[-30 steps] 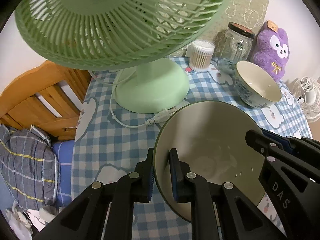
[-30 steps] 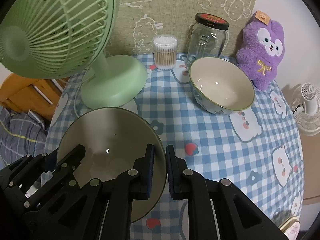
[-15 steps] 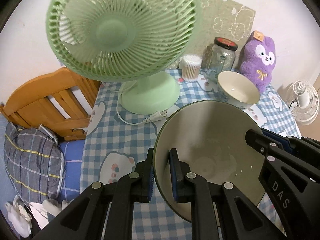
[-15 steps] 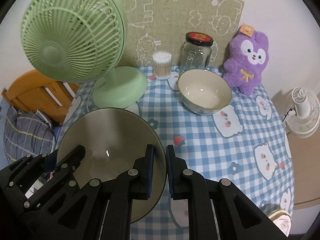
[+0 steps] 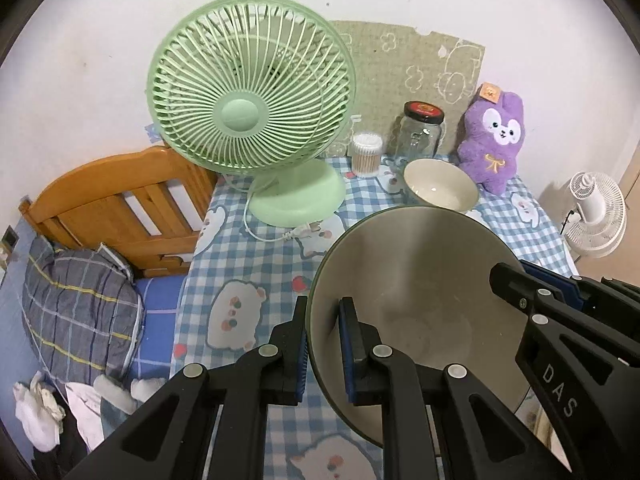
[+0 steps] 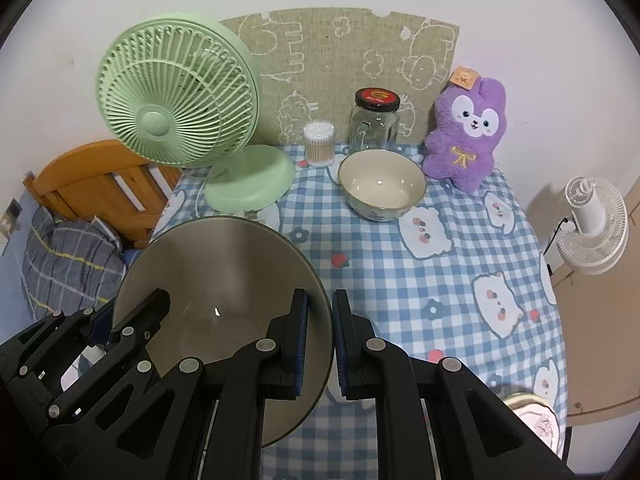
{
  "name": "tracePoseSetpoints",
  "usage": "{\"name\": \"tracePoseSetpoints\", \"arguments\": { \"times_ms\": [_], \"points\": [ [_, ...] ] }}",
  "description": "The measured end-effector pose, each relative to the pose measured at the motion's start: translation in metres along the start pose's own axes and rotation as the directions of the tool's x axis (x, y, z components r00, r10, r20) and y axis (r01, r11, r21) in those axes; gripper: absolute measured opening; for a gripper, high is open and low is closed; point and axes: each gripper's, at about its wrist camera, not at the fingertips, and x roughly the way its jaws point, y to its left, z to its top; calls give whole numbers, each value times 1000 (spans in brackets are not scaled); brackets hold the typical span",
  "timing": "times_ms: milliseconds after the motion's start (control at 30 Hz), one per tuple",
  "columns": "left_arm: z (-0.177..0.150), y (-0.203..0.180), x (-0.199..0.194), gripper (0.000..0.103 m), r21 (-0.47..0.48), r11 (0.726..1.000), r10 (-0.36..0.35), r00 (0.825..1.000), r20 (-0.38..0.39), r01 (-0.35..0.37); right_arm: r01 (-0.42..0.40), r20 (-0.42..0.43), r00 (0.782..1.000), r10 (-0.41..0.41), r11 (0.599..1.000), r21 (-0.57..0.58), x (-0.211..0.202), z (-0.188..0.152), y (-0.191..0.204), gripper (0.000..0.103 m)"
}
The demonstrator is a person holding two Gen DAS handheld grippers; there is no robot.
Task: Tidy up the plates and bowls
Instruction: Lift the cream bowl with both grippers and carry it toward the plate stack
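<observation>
Black hand-held grippers — left (image 5: 323, 348), right (image 6: 320, 342) — angled downward, both clamped on big bowl (image 5: 420, 300) rim.

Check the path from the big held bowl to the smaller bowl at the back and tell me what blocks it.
Nothing visible blocks it. The large bowl, clamped by both claws, is held above the checked tablecloth, which lies bare up to the small bowl. The green fan stands left of that line.

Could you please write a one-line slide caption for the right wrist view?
Both grippers, right and left, clamp opposite rims of a large bowl above the checked table, small bowl beyond.
</observation>
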Motion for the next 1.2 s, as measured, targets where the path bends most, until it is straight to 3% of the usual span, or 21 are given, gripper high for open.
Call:
{"name": "tracePoseSetpoints", "arguments": {
  "times_ms": [533, 1200],
  "points": [
    [-49, -32, -52, 11, -20, 1000, 16, 1000, 8, -16, -20, -18, 1000, 20, 1000, -18, -48, -54, -27, 15],
    [-124, -65, -68, 11, -48, 999, -12, 998, -57, 9, 10, -57, 998, -13, 999, -54, -67, -131, -53, 15]
  ]
}}
